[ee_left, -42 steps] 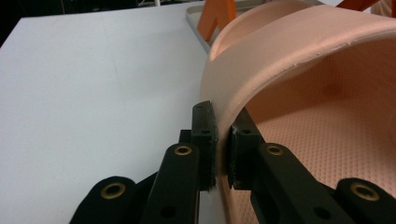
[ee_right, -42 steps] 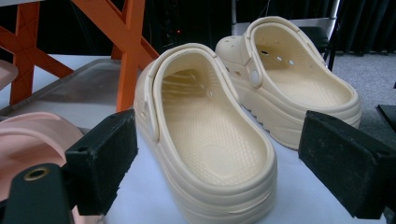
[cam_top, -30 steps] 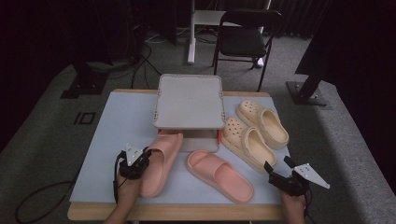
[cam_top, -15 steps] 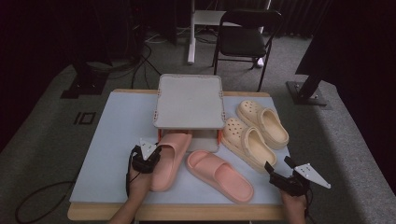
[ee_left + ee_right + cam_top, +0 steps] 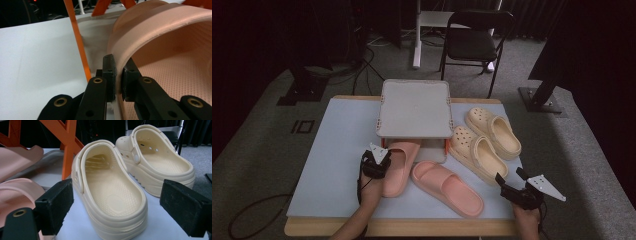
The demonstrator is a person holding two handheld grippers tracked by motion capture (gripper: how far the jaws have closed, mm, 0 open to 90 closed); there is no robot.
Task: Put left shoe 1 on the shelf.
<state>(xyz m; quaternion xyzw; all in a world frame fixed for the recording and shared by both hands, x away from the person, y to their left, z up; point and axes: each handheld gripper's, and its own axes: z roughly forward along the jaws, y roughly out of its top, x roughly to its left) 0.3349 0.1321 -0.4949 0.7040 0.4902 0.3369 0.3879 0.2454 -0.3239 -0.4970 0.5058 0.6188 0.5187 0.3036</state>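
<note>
Two pink slides near the table's (image 5: pixel 327 150) front edge; left gripper (image 5: pixel 377 162) fingers clamped on the strap edge of one slide (image 5: pixel 399 167), toe under the grey rack (image 5: pixel 414 107). Right gripper (image 5: pixel 512 190) fingers spread apart, facing cream clogs (image 5: pixel 112 195).

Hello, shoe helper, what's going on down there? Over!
Left gripper shut on pink slipper, toe under the grey rack. Right gripper open, holding nothing, facing the cream clogs. Other pink slipper lies close alongside.
</note>
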